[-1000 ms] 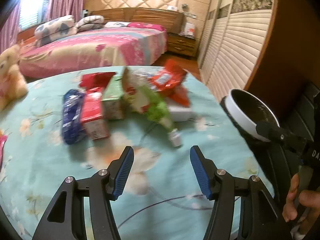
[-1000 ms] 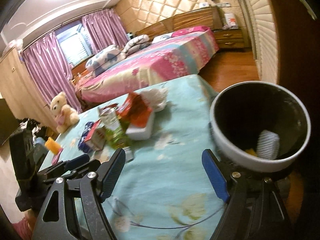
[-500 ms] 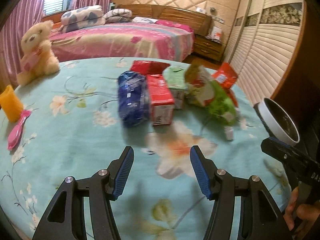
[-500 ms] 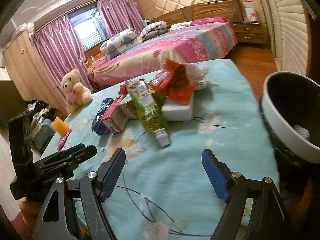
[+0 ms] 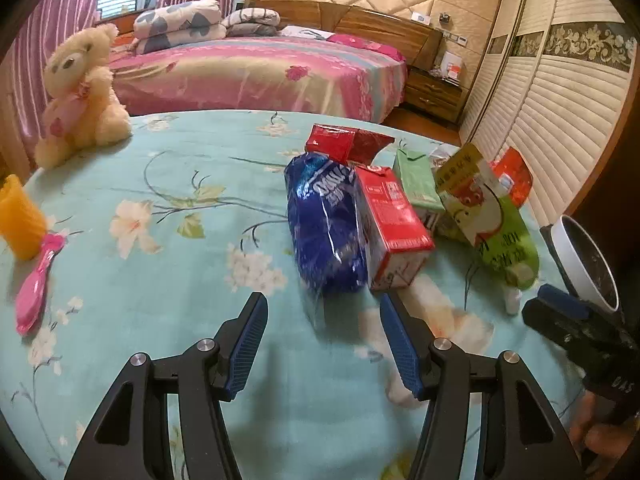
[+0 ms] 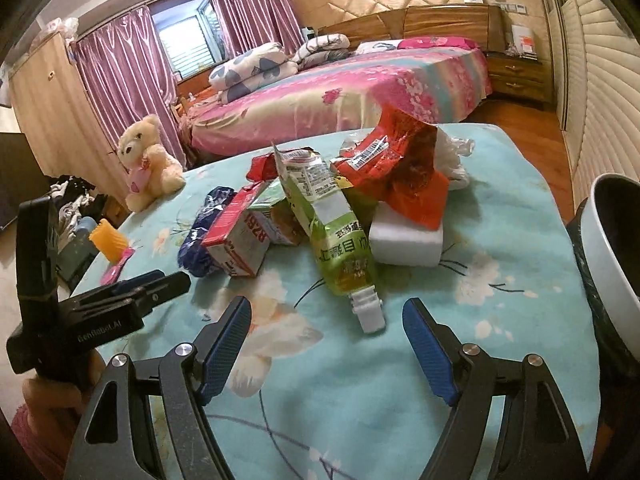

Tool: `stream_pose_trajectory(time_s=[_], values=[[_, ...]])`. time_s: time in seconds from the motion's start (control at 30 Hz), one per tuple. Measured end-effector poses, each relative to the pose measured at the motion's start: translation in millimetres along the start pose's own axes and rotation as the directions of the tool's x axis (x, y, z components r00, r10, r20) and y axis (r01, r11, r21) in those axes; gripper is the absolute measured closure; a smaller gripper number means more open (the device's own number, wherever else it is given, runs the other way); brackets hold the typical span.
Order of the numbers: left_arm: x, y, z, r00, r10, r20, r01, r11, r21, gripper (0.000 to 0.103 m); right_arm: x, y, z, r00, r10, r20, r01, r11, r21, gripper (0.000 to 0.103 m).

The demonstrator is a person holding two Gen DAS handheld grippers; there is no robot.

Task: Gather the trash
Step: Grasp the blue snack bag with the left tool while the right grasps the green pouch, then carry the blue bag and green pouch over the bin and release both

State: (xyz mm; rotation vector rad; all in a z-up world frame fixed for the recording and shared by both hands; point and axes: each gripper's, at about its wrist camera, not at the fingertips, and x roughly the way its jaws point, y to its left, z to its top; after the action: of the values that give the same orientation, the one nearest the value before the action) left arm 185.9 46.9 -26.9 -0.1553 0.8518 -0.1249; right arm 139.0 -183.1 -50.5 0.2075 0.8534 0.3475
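Note:
A pile of trash lies on the floral turquoise table (image 5: pixel 160 280): a blue wrapper (image 5: pixel 324 224), a red carton (image 5: pixel 390 220), a green carton (image 5: pixel 416 180), a green drink pouch (image 5: pixel 492 220) with a white cap, and a red bag (image 6: pixel 400 160) on a white block (image 6: pixel 408 240). My left gripper (image 5: pixel 322 340) is open and empty, just short of the blue wrapper. My right gripper (image 6: pixel 326 344) is open and empty, just short of the pouch's cap (image 6: pixel 368 312). A white-rimmed bin (image 6: pixel 608 260) stands at the table's right edge.
A teddy bear (image 5: pixel 80 92) sits at the table's far left. An orange block (image 5: pixel 20 220) and a pink spoon (image 5: pixel 36 288) lie at the left edge. A bed (image 5: pixel 260 68) and a louvred wardrobe (image 5: pixel 540 100) stand behind.
My left gripper has swung left, from facing the bin side to facing the blue wrapper. My right gripper has swung left from the bin toward the green pouch. Both stay open.

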Motion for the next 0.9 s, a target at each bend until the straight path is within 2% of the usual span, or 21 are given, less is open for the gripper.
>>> stream_pose_trajectory(time_s=[0.1,0.33,0.4,0.43,0.5,0.53,0.67,0.9], values=[[12,4,8,1.0,-0.023,-0.011,0.023,1.0,-0.004,0.045,8,-3,3,1.0,-0.01,-0.021,0.01,1.0,0.006,0.027],[34,9,14,0.997,-0.063,-0.038,0.063,0.998,-0.008,0.047,28,-7,7,0.996,-0.028,-0.08,0.029,1.0,0.01,0.045],[37,10,14,0.997,-0.067,-0.033,0.067,0.998,-0.01,0.058,31,-8,7,0.995,-0.029,-0.092,0.03,0.999,0.011,0.052],[39,11,15,0.998,-0.061,-0.035,0.06,0.998,-0.011,0.071,32,-8,8,0.995,-0.029,-0.096,0.03,0.999,0.013,0.058],[42,12,14,0.997,-0.064,-0.038,0.063,0.998,-0.016,0.078,34,-9,8,0.995,-0.025,-0.099,0.027,1.0,0.016,0.071],[42,13,14,0.997,-0.067,-0.037,0.066,0.998,-0.017,0.083,34,-10,8,0.995,-0.023,-0.101,0.025,1.0,0.016,0.084],[34,10,10,0.999,-0.032,0.0,0.032,0.999,0.016,0.091,30,-8,8,0.996,-0.026,-0.084,0.026,1.0,-0.001,0.085],[6,5,-5,0.997,-0.01,0.07,0.008,1.0,0.03,0.093,13,2,3,0.999,-0.011,-0.041,0.01,0.999,-0.032,0.085]])
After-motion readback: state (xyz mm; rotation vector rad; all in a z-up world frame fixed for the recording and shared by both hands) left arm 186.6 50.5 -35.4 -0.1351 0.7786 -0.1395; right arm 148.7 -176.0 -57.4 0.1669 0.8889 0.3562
